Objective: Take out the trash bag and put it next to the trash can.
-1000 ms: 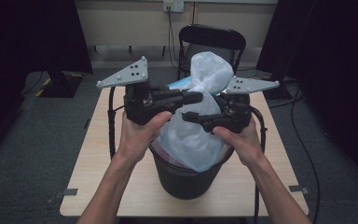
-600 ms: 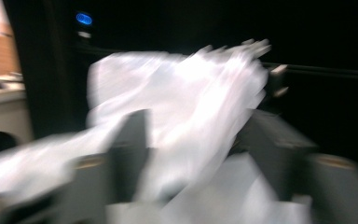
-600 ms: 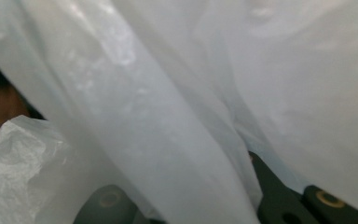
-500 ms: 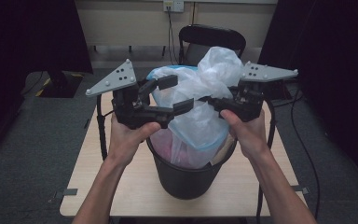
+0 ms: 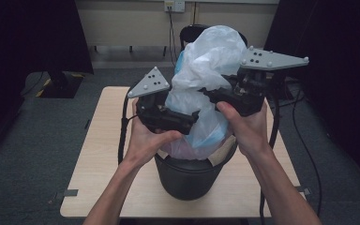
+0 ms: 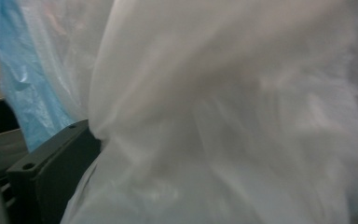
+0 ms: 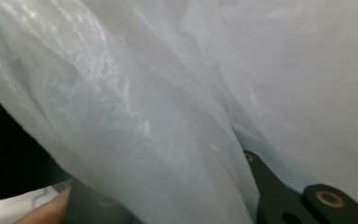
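Wooden surface point(image 5: 98, 154): black bin point(image 5: 190, 176); bag point(image 5: 206, 89) being lifted out. Right claw point(image 5: 211, 93) clamped on plastic to raise it; left claw point(image 5: 192, 123) has just been opening, wide, to regrip lower.

The high view looks forward and down on the table point(image 5: 98, 187) from above the person's side. Both gripper views sit very near the bag point(image 5: 206, 75), which all three views share.
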{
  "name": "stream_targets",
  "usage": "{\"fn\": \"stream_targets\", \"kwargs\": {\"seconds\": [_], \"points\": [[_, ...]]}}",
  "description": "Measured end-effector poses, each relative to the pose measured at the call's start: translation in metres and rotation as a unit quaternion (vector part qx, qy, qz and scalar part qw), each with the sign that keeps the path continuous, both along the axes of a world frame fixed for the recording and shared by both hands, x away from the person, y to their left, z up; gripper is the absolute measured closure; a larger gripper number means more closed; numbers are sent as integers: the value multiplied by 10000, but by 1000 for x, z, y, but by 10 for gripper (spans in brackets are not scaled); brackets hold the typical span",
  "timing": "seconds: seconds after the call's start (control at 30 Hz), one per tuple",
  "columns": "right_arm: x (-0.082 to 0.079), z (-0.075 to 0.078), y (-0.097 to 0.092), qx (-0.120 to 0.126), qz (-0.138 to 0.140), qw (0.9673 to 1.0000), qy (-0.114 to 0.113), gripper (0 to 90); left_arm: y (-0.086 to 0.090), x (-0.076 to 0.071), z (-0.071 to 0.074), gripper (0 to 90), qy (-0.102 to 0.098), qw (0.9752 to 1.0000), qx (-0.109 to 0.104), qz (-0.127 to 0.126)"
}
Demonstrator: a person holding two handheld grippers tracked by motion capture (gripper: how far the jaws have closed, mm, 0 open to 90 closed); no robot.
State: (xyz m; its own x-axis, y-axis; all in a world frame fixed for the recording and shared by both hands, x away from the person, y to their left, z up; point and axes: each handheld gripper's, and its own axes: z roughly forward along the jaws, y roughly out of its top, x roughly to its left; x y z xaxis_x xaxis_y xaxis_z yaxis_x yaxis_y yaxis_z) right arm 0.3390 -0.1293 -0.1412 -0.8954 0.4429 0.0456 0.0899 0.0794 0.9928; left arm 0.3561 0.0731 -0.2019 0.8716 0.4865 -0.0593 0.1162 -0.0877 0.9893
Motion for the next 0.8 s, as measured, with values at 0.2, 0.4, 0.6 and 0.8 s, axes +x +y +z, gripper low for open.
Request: {"fn": "stream_targets", "kwargs": {"seconds": [0.2, 0.4, 0.6, 0.8], "points": [[1, -4, -2, 223, 237, 9992, 229, 898, -8, 7, -1, 87, 37, 9995, 0, -311], [1, -4, -6, 320, 320, 9987, 245, 898, -2, 6, -1, 618, -212, 9965, 55, -802], [0, -3, -6, 380, 287, 9986, 218, 633, 8, 3, 3, 898, -263, 9955, -3, -916], [-3, -4, -19, 505, 155, 9984, 226, 213, 25, 2, 11, 899, -305, 9965, -145, -762]]}}
